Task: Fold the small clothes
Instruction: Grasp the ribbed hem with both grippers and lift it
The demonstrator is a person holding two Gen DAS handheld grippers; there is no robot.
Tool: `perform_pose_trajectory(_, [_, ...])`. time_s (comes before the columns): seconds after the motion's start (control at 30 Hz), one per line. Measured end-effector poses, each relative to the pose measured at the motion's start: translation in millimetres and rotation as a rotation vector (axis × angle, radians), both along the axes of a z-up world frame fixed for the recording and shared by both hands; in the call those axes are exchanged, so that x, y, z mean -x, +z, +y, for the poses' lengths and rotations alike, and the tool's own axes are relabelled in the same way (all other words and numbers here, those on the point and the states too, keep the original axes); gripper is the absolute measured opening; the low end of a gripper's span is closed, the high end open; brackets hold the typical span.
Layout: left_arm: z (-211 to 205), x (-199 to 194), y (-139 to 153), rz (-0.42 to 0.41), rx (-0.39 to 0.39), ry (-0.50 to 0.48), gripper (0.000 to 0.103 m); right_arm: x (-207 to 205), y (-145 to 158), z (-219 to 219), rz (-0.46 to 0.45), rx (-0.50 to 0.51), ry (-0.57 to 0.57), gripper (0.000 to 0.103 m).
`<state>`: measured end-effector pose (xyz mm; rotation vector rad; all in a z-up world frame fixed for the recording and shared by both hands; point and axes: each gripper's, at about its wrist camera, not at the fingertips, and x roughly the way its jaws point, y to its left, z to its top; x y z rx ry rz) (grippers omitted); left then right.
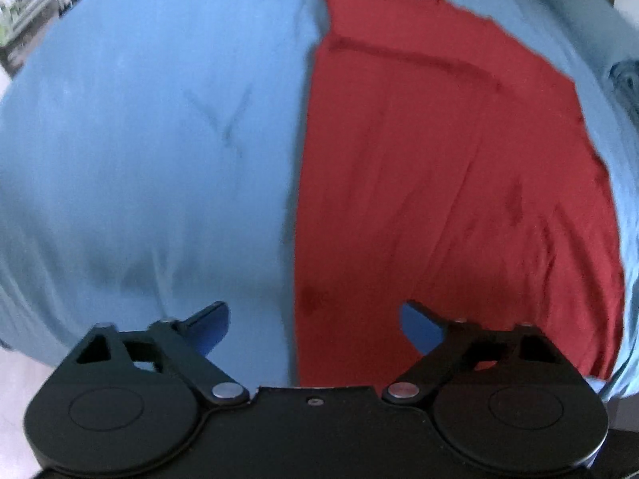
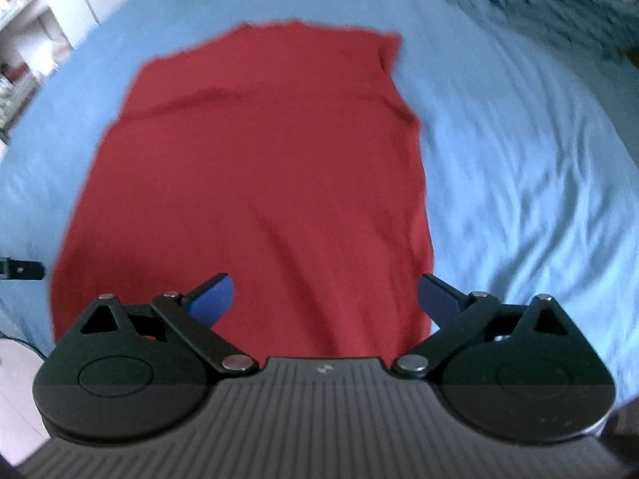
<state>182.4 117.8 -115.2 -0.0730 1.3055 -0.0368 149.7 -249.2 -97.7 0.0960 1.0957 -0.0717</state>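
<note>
A red garment (image 1: 451, 183) lies flat on a light blue bed sheet (image 1: 139, 139), folded into a long panel with a fold ridge near its far end. In the left wrist view it fills the right half. My left gripper (image 1: 315, 325) is open and empty, hovering over the garment's near left edge. In the right wrist view the red garment (image 2: 255, 183) lies straight ahead on the sheet (image 2: 519, 183). My right gripper (image 2: 325, 299) is open and empty above its near right part. The tip of the left gripper (image 2: 22, 269) shows at the left edge.
A dark blue patterned fabric (image 2: 559, 12) lies at the far right of the bed; it also shows in the left wrist view (image 1: 625, 80). White shelving (image 2: 44, 28) stands beyond the bed's far left. The bed's near edge and pale floor (image 1: 16, 399) are at the lower left.
</note>
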Motion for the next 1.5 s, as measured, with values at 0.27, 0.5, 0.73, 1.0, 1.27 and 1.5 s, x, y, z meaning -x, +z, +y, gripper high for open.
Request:
perform_pose_trajectory(0.27, [-3.0,19.6,-35.3,0.037,0.001,0.008,0.072,33.8,-57.9,-11.8,0.145,0.028,-0.088,0.099])
perform_pose_trajectory(0.5, [-6.5,19.9,-36.6,0.026,0.004,-0.031,0.061,50.4,-72.6,-25.4,0.207,0.025,-0.118,0.089])
perform_pose_trajectory(0.73, [-14.0,15.1,-42.2,0.034,0.023,-0.048,0.054,52.6,-82.6,-34.3,0.223,-0.049,-0.164,0.074])
perform_pose_trajectory(1.0, [-16.9,10.8,-56.0,0.069,0.067,-0.053,0.029,55.0,-85.1,-41.7,0.231,-0.128,-0.220,0.065])
perform_pose_trajectory(1.27, [-18.2,7.8,-45.0,0.091,0.074,-0.072,0.006,45.7,-81.5,-52.7,0.238,-0.175,-0.193,0.029])
perform_pose_trajectory(1.5, [-8.0,0.3,4.1,0.037,0.132,-0.015,0.005,42.7,-45.8,-62.9,0.190,-0.246,-0.183,0.027])
